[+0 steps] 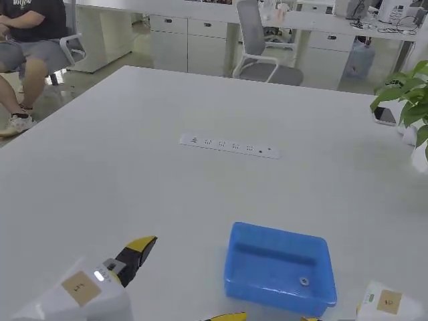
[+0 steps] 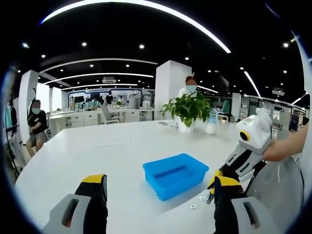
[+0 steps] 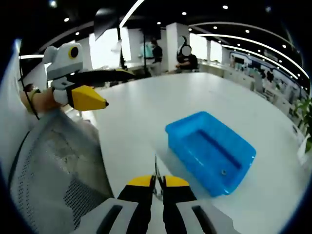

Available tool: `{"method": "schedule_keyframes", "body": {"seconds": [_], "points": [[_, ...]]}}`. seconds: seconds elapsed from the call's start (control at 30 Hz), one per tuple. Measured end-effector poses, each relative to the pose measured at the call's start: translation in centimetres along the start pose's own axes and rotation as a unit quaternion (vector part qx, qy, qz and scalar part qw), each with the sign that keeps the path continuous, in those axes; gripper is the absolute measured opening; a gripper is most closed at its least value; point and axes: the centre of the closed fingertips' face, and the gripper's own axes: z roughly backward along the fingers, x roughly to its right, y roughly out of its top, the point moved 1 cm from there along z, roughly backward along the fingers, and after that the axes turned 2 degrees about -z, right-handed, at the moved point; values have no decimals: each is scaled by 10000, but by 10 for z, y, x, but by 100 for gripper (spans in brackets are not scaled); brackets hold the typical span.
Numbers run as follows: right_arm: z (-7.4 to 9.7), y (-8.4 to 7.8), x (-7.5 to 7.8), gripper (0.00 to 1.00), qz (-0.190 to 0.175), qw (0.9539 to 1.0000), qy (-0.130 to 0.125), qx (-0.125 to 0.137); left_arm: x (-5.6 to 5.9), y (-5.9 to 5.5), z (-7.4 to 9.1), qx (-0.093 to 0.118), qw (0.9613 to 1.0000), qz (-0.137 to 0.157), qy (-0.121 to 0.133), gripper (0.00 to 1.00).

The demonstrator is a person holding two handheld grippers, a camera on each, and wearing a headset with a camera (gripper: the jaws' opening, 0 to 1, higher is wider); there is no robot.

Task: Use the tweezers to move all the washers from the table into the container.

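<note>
The blue container [image 1: 281, 267] stands near the table's front edge, with one washer [image 1: 304, 281] lying inside it. My right gripper [image 3: 158, 183] is shut on thin metal tweezers [image 3: 155, 168], which point toward the container [image 3: 209, 151] and the washer [image 3: 224, 171] in it. My left gripper [image 2: 158, 180] is open, its jaws wide apart, with the container [image 2: 174, 174] ahead of it. Two small washers [image 2: 193, 206] lie on the table in front of the container, close to the right gripper [image 2: 229, 168]. In the head view the left gripper [image 1: 182, 281] is left of the container.
A white power strip [image 1: 231, 146] lies mid-table beyond the container. A potted plant [image 1: 408, 100] stands at the table's right edge. A seated person [image 1: 27, 40] and office chairs [image 1: 257, 47] are past the far side.
</note>
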Motion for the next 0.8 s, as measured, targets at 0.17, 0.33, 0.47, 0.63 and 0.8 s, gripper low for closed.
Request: {"method": "schedule_keyframes", "body": {"seconds": [0.17,0.33,0.47,0.63,0.8], "points": [[3,-3,-1,3,97,10000,-14,-13,0,0,0,-11,10000,-4,-5,92],[3,-1,4,2,-121,9998,-59,167,3,3,-1,69,10000,0,-61,93],[7,0,10,2,-807,9961,-110,344,1,1,0,-10,10000,-48,-24,93],[21,6,28,3,-849,9952,-357,336,-2,4,1,113,9999,32,16,93],[34,15,38,3,-857,9943,-460,442,-2,5,1,119,9999,21,24,93]]}}
